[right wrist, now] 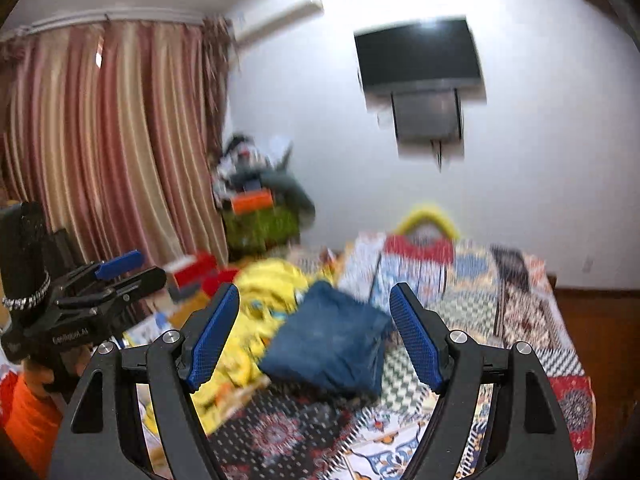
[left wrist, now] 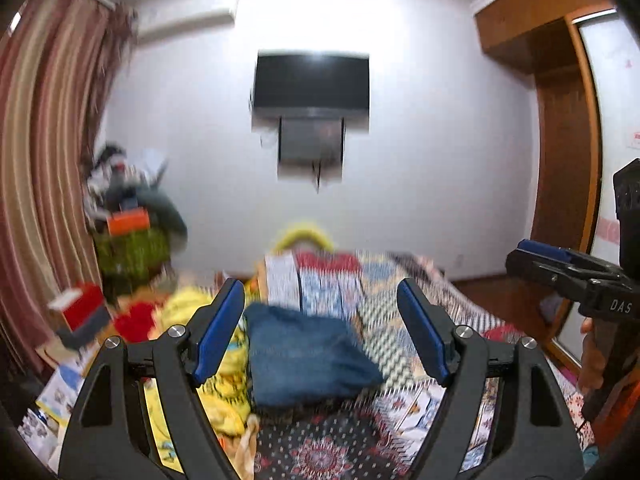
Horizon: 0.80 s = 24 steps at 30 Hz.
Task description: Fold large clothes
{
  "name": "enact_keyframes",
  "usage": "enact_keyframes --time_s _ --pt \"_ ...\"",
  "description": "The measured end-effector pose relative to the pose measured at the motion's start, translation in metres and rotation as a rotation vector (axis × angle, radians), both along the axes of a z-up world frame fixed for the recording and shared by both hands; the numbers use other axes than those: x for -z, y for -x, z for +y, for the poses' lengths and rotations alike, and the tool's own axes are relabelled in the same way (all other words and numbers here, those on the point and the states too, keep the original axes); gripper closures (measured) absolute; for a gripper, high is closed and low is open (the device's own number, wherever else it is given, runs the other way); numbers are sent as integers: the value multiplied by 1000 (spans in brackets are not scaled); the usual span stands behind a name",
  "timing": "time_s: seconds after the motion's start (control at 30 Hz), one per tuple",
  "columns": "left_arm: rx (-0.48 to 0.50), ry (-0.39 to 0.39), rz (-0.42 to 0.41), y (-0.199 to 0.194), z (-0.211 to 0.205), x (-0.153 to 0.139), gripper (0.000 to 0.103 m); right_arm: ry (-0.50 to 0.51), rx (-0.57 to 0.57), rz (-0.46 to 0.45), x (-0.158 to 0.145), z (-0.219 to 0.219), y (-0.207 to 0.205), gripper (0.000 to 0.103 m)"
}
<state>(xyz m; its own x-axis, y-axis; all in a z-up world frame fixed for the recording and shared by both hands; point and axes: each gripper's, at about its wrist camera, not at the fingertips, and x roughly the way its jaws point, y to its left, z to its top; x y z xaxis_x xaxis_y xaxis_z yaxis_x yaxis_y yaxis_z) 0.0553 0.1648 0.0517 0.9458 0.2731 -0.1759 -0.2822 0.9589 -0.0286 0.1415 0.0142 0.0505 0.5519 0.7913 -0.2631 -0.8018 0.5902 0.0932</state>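
One folded blue garment (left wrist: 308,356), seemingly denim though blur hides the weave, lies on the patchwork bedspread (left wrist: 420,300) beside one yellow cloth heap (right wrist: 260,304). Two grippers hover above the bed: the left gripper (left wrist: 320,320) and the right gripper (right wrist: 314,328) both gape wide, empty. The right one's side reads "DAS".

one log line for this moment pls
left gripper: open, empty | right gripper: open, empty | folded blue denim garment: on patterned bedspread | yellow clothes: unfolded beside it
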Motion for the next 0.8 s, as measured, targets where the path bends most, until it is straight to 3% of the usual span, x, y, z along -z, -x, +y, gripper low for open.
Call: enact_keyframes --time_s 0.13,0.27,0.37,0.43,0.6,0.7,0.8 --pt "-10 -15 -106 35 -25 -11 25 -61 25 -77 -11 -11 33 28" --pt "-47 -42 -146 52 -39 -8 25 -71 56 -122 -7 -12 53 28" --pt "-66 -27 -138 57 -42 -2 24 -65 76 -125 -2 -8 56 28" --pt "-77 -19 -131 56 -43 1 16 -60 93 -126 1 -6 56 18" --pt "-110 8 -121 53 -38 10 5 -50 108 -121 2 -3 53 10" --pt "-114 15 -116 53 -39 13 4 -53 135 -116 2 -3 50 0" --pt "-118 15 -111 54 -37 16 3 -59 174 -134 4 -7 51 0"
